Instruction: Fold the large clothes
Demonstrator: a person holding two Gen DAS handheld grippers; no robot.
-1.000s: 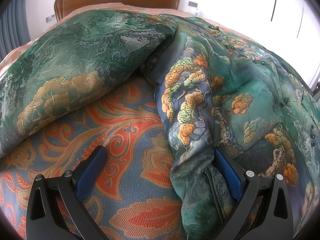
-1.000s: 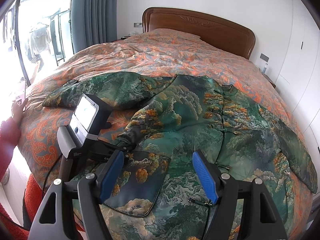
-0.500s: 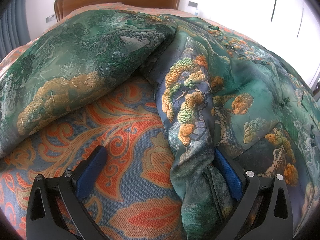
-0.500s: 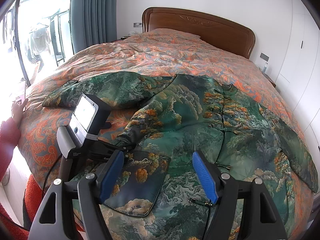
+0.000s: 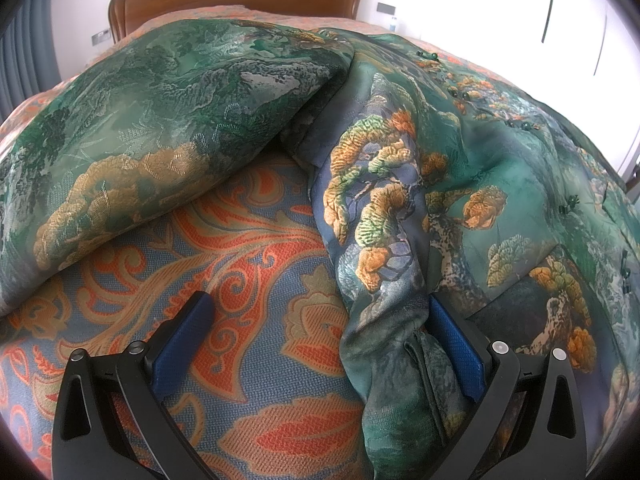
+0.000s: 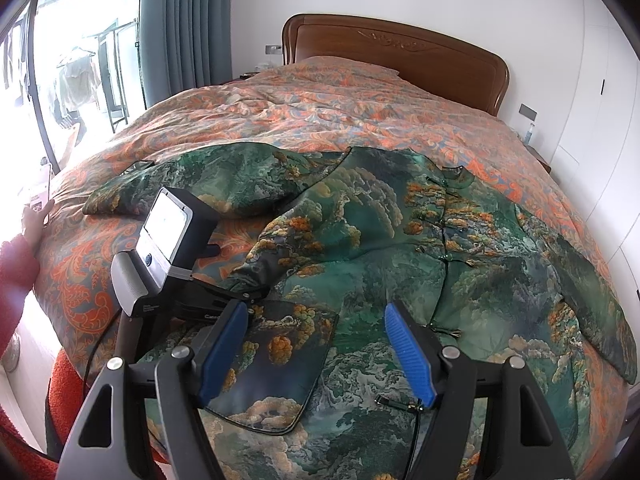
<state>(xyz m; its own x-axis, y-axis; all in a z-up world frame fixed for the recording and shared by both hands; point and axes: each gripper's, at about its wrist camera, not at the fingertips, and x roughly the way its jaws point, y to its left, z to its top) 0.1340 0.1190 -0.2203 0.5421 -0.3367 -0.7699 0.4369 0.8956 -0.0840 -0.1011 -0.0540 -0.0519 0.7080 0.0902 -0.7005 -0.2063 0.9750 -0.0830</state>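
Bedroom, wooden headboard (image 6: 396, 46), orange paisley bedspread (image 5: 224, 280) under a garment I have barely begun to fold.

The green brocade jacket (image 6: 400, 264) lies spread front-up across the near end of the bed, one sleeve (image 5: 152, 152) out to the side, a lower corner turned over. My left gripper (image 5: 320, 344) has its jaws spread, a bunched side edge lying against one pad but not pinched. My right gripper (image 6: 316, 344) hovers above the jacket, jaws apart and empty. Nearly all folding remains, I judge.

bright daylight floods from the window (image 6: 60, 80), blowing it out to white glare, while both sharp fisheye views curve and darken at the edges.
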